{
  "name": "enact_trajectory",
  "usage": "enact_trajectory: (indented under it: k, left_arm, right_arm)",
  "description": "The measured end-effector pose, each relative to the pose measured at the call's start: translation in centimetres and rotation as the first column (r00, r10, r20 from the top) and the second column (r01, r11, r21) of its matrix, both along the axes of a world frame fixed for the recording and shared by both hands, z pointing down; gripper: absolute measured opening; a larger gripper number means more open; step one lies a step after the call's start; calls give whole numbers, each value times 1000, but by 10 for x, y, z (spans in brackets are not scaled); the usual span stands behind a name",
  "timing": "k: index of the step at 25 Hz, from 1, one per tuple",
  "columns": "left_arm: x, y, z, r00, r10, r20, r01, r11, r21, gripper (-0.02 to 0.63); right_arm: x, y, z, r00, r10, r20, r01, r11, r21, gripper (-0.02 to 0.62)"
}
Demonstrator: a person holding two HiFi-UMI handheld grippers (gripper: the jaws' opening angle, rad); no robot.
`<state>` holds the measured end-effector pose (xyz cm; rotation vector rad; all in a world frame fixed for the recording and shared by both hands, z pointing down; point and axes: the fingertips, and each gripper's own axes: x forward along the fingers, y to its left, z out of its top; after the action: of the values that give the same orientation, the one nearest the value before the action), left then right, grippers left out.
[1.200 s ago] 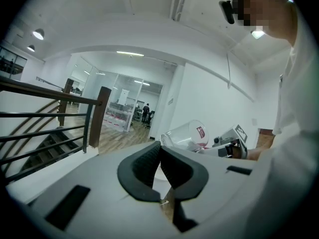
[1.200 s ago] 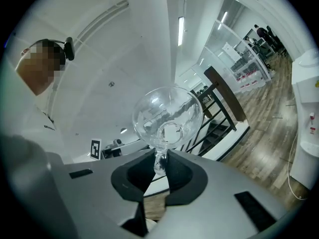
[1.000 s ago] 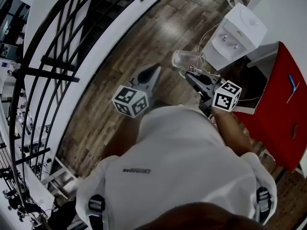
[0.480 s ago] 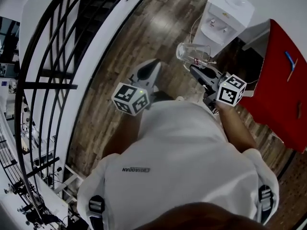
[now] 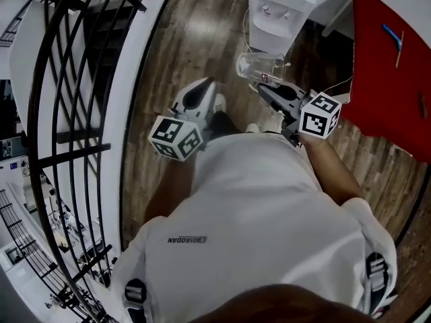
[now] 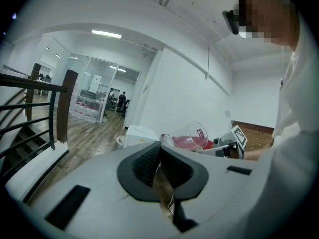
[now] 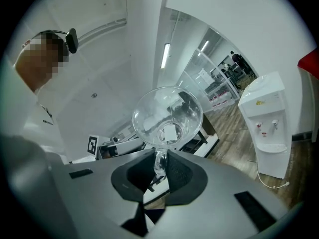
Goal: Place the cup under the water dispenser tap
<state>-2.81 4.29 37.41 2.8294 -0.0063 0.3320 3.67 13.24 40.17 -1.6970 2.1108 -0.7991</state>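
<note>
Holding the cup (image 7: 167, 116) by its edge in the clenched right gripper (image 7: 159, 166), tipped on its side in the air, near the dispenser (image 5: 279, 5), not under the tap; left gripper (image 6: 160, 159) pinched together, empty

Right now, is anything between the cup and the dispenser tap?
Nothing visible. The cup, held by the right gripper, faces the dispenser across wood floor; the left gripper is off to the side.

The clear glass cup (image 5: 259, 67) hangs tipped on its side, near the white water dispenser (image 5: 277, 25) but apart from it.
</note>
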Motion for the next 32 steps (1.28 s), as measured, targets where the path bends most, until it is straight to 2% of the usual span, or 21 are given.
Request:
enact_trajectory:
  k: [7, 19, 24, 32]
  left_arm:
    - [38, 4, 11, 992, 125, 32, -125, 992, -14, -5]
    - [88, -43, 27, 966, 247, 77, -246, 969, -20, -5]
    - [111, -70, 30, 950, 304, 68, -303, 952, -34, -5]
    - [143, -121, 26, 924, 380, 36, -379, 925, -32, -5]
  right_arm:
    - [30, 2, 12, 993, 113, 18, -112, 993, -24, 51]
    - [64, -38, 24, 973, 229, 26, -226, 971, -82, 51]
    - [78, -64, 29, 961, 276, 34, -271, 956, -108, 51]
    - [100, -106, 30, 933, 358, -19, -357, 923, -142, 51]
